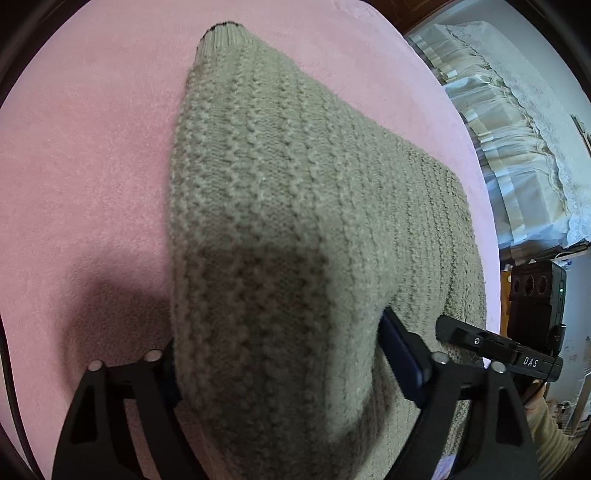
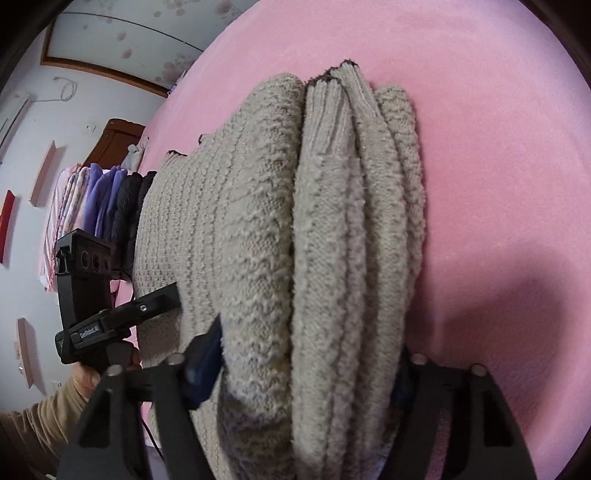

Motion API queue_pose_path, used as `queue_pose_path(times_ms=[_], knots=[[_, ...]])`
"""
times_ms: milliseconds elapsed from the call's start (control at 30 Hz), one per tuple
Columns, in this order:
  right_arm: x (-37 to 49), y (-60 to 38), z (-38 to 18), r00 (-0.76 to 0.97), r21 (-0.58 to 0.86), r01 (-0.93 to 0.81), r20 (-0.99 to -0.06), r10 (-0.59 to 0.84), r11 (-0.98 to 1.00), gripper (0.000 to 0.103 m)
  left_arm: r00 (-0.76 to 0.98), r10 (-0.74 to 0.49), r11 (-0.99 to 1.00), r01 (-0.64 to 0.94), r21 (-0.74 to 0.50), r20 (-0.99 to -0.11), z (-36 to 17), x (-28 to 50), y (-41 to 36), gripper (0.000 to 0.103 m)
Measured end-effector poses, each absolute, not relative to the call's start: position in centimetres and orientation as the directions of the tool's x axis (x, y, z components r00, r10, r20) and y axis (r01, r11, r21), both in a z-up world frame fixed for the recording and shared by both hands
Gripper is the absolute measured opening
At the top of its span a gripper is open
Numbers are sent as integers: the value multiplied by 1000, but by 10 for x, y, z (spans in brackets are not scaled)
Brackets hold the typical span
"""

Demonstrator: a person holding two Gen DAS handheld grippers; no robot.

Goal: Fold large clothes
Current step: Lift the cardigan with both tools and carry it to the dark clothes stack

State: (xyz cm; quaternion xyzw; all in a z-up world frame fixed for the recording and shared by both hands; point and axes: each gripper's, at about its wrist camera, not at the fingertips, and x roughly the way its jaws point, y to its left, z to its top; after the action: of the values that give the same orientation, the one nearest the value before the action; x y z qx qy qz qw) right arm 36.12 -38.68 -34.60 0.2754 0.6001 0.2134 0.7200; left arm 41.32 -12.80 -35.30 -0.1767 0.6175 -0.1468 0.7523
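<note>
- Pink bed cover (image 1: 92,166) fills the left wrist view, with pleated pale curtains (image 1: 498,129) at the right edge. A grey-beige knitted sweater (image 1: 277,203) lies on it, already folded into a thick bundle, its ribbed cuff (image 1: 225,35) at the far end.
- Left tool (image 1: 280,365) straddles the near end of that bundle; both blue pads press into the knit, so it grips the stacked layers at a fairly wide opening. The right tool's black finger (image 1: 491,343) shows beside it.
- Seen from the right wrist, the same bed cover (image 2: 498,147) lies under the sweater (image 2: 240,240), whose layers show edge-on as several stacked folds. Hanging clothes (image 2: 99,199) and a wall stand behind.
- Right tool (image 2: 306,365) clamps the layered edge between its pads, again part open because the stack is thick. The left tool (image 2: 122,314) and the hand (image 2: 96,373) holding it sit at the left.
- Judged from this, the step is a fold or carry of the bundle. Doing it well calls for both tools moving together at one height, all layers kept pinched, and edges laid square before release.
</note>
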Motion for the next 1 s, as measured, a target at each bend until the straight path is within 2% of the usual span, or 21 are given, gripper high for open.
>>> queue_pose_path(times_ms=[200,300,500,700,1000], knots=[[353,-382,-328,239,611,14,-771,590,792,56,262,-391,915,12,-403,-882,-331,402,-134,56],[346,-377,-312,271,591,3,-777,568,807,53,289,-375,923,24,-385,-881,-314,396,-134,50],[313,-353,-267,325,539,-19,-793,515,842,52,295,-366,929,67,-363,-882,-268,377,-124,49],[271,-306,-228,333,574,17,-775,537,819,52,277,-355,935,117,-336,-893,-216,349,-80,49],[265,-183,-159,331,614,-54,-733,594,788,52,343,-319,947,87,-309,-883,-122,327,51,49]])
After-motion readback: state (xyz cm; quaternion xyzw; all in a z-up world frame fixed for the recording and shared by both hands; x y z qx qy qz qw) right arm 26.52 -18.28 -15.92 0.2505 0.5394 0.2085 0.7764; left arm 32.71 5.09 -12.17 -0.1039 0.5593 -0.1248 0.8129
